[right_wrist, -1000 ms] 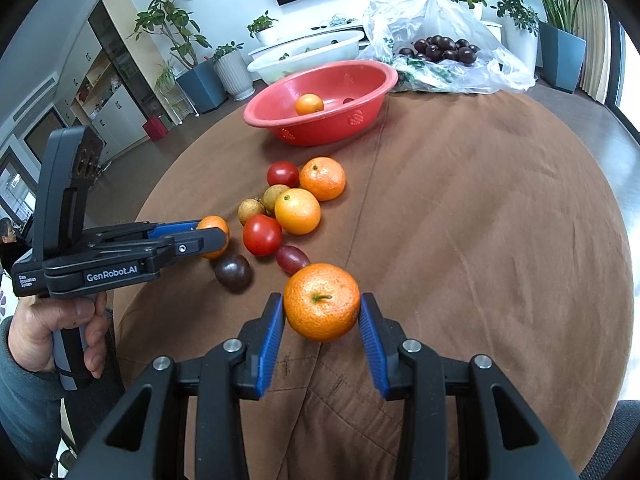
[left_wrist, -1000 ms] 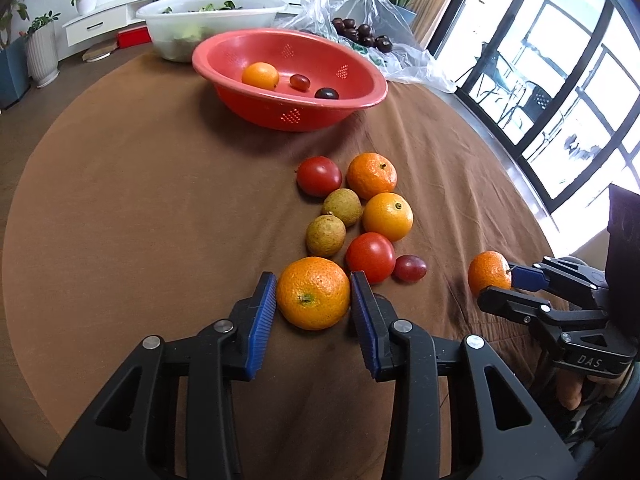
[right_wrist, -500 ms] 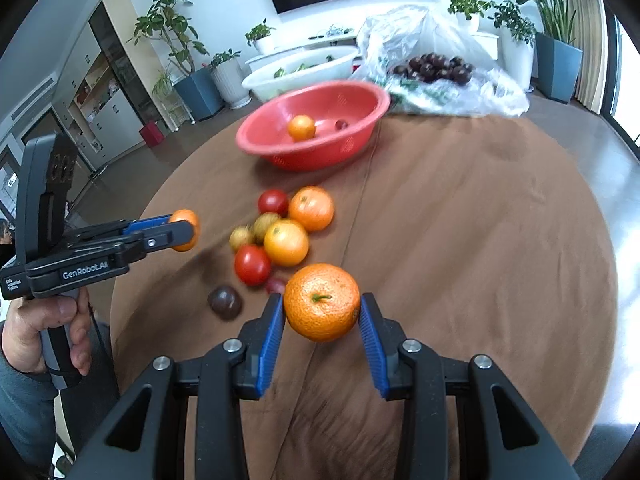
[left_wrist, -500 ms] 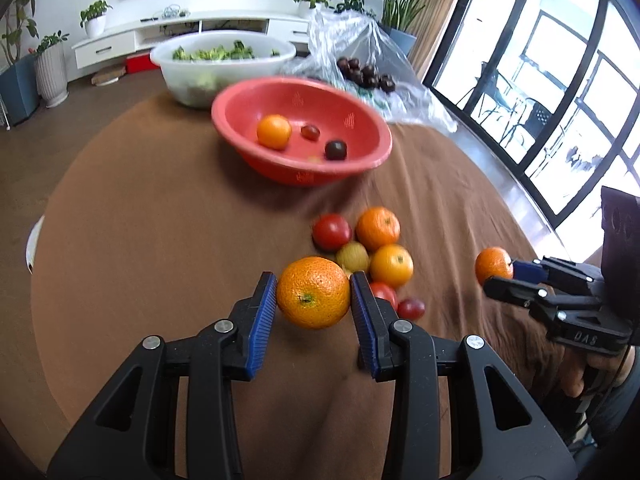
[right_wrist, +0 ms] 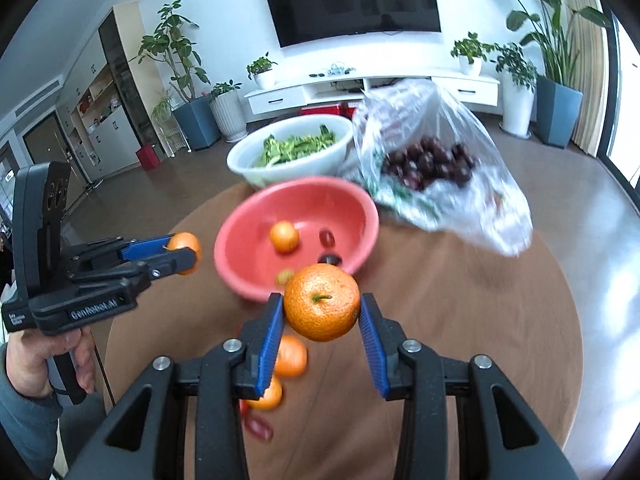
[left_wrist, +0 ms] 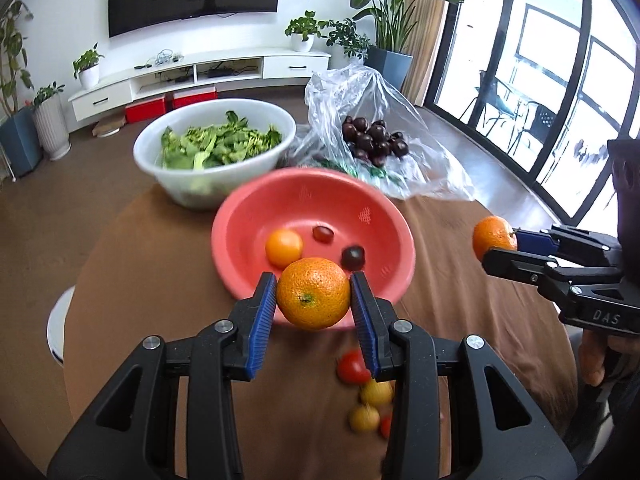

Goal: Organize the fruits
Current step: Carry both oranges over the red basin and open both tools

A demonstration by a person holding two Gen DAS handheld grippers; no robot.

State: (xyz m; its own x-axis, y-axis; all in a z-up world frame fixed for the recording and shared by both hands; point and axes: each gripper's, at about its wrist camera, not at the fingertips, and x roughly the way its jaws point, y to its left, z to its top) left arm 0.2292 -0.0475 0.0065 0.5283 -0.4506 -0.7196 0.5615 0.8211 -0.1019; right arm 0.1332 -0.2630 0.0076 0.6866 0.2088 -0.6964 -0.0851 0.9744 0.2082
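Each hand carries 1 orange off the brown round bench. The left tool (left_wrist: 313,300) is clamped on an orange (left_wrist: 313,293), its blue pads pressed to both sides; the right tool (right_wrist: 321,316) grips a second orange (right_wrist: 322,307) the same way. Both fruits hang in front of the near rim of the red colander (left_wrist: 244,204), which stands toward the far edge of the bench. Inside it I can make out a small orange (left_wrist: 283,247), a red grape-like fruit (left_wrist: 323,233) and a dark plum (left_wrist: 353,257); in the right wrist view a greenish piece shows too, half hidden behind the held orange.

The loose fruit left on the bench (left_wrist: 140,280) is smeared by blur and partly covered by the tool arms: a tomato (left_wrist: 352,366) and 2 yellowish fruits are guessable, the rest not. Beyond the colander stand a white bowl of greens (left_wrist: 214,152) and a clear plastic bag of dark plums (left_wrist: 374,142). Only part of each of the person's hands shows, at the frame edges.
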